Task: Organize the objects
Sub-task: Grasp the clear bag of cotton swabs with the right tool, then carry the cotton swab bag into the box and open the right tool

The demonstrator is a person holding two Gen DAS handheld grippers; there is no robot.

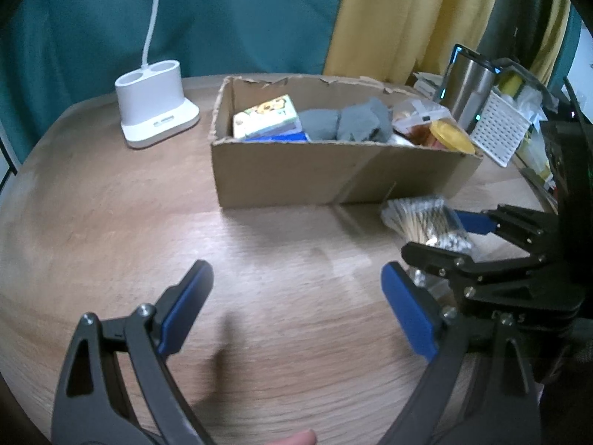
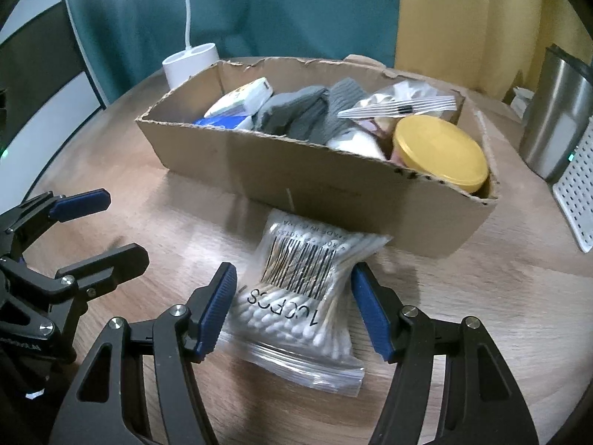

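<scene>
Cotton-swab bag printed "100PCS" lies between the open, not gripping right hand-held gripper; left hand-held gripper wide, empty

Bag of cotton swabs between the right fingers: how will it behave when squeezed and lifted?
The swab bag is thin clear plastic, so probably slippery. Its sticks pinch in mid-bundle, so it may give when squeezed. Likely light; the empty zip end may droop.

We have open table along the near edge on the left. The cardboard box blocks the middle, the white lamp base the far left edge, a steel tumbler and perforated basket the right edge.
</scene>
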